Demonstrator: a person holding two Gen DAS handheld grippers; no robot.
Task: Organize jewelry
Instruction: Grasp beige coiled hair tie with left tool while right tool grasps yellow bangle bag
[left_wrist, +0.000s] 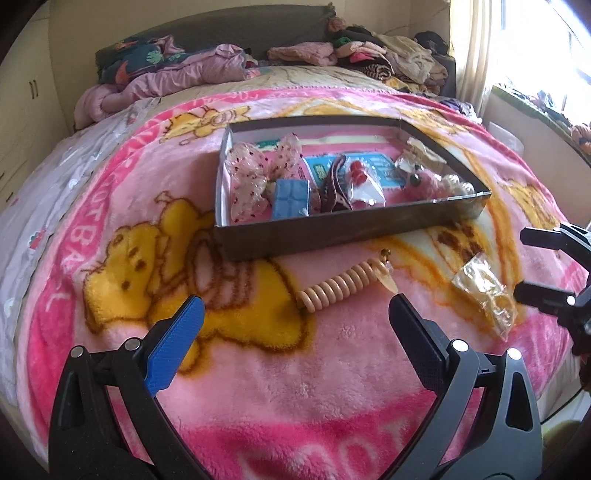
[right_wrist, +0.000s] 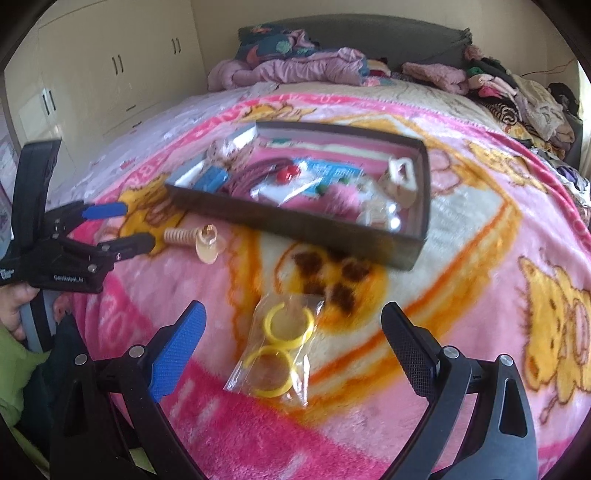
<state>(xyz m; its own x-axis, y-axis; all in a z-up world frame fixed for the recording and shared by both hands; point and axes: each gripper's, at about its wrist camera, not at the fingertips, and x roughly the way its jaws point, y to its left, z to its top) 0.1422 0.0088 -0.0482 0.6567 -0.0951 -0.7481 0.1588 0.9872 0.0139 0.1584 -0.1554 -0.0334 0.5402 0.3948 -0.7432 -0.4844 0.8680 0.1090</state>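
Note:
A shallow dark box (left_wrist: 332, 230) (right_wrist: 295, 225) sits on the pink blanket and holds hair bows, a blue piece, a pink plush and packets. A beige coiled hair tie with a charm (left_wrist: 341, 284) (right_wrist: 192, 238) lies in front of the box. A clear bag with yellow rings (right_wrist: 275, 354) (left_wrist: 485, 295) lies right of it. My left gripper (left_wrist: 295, 306) (right_wrist: 138, 225) is open and empty, just short of the coil. My right gripper (right_wrist: 293, 317) (left_wrist: 519, 260) is open and empty, its fingers on either side of the ring bag.
The pink cartoon blanket (left_wrist: 258, 387) covers the bed. Piled clothes (left_wrist: 388, 55) and bedding (left_wrist: 166, 74) lie at the headboard. Cupboards (right_wrist: 110, 74) stand to the left and a window with a curtain (left_wrist: 476, 55) to the right.

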